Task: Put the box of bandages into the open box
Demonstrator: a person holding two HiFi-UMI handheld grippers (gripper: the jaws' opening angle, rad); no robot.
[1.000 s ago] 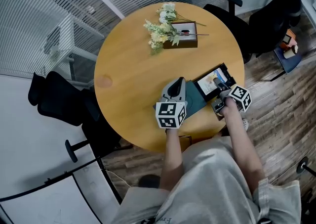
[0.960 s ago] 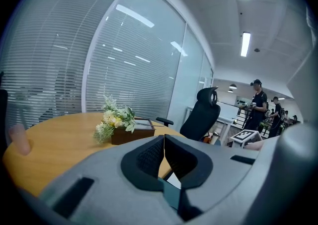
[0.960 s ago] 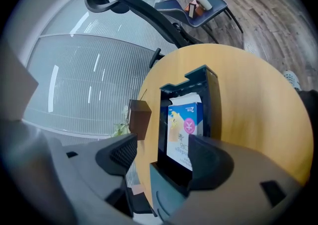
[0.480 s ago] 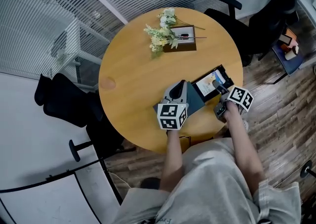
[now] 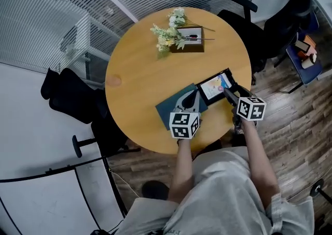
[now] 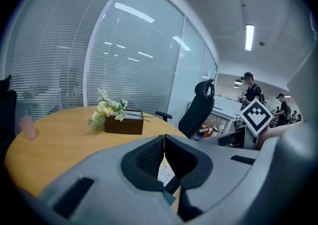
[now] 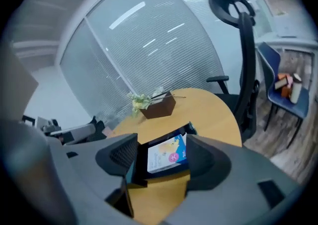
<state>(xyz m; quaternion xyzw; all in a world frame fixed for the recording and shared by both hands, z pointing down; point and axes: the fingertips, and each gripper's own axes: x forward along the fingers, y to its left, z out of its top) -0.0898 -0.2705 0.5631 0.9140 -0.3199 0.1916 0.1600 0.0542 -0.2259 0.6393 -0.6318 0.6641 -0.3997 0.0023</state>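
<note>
Grey jaws of the left gripper [image 6: 164, 142] are closed on each other and hold nothing. They sit over the teal lid [image 5: 168, 108], likely to keep it out of the way. The right gripper [image 7: 160, 154] has its jaws wide apart and empty, facing the open box [image 7: 164, 173] by the surface's [image 5: 140, 73] near right edge. The box of bandages [image 7: 166, 155] lies flat inside, so the placing looks done.
</note>
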